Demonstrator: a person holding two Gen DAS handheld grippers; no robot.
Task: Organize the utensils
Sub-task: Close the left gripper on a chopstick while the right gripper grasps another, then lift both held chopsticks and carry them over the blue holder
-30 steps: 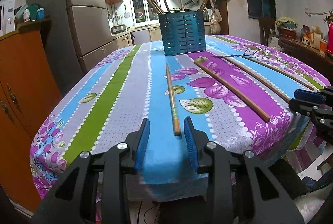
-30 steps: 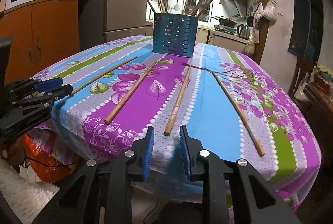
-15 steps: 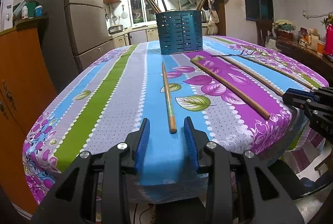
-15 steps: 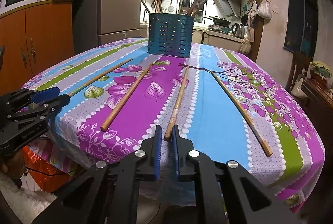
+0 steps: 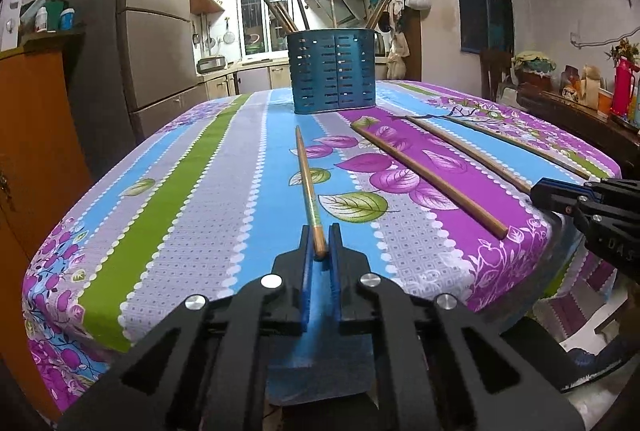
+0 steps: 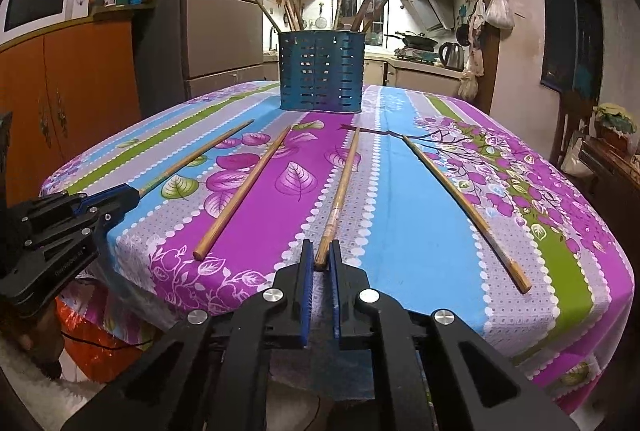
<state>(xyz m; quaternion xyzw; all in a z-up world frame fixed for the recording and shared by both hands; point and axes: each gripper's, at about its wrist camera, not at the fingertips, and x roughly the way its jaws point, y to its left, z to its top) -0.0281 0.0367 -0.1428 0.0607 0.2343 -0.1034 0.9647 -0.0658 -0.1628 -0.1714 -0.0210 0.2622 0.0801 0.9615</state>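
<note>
While both grippers sit at the near edge of the table, this is how it looks:

left gripper [image 5: 320,245]: jaws have just been closing and now pinch the near tip of the leftmost chopstick [image 5: 308,183], which runs from 6 o'clock up toward 12, flat on the cloth.

right gripper [image 6: 322,259]: pressed together on the near end of the third chopstick [image 6: 340,191] counting from the left; that stick also lies flat and points at the holder.

loose chopsticks: in the right wrist view one [image 6: 244,191] lies between the two gripped ones, and another [image 6: 464,207] lies out at about 3 o'clock, apart from the rest. All four fan out from the holder toward the near edge.

utensil holder [image 6: 321,71]: blue, slotted, upright at 12 o'clock on the far end of the table, with several sticks and wooden handles poking out of the top.

tablecloth [image 6: 420,231]: striped blue, purple, green and grey with leaf prints, draped over the table edge.

background: fridge [image 6: 216,11] at 11 o'clock, microwave [image 6: 40,3] on an orange cabinet [image 6: 80,91] at 9 o'clock, kettle [image 6: 452,55] on the kitchen counter at 1 o'clock.
</note>
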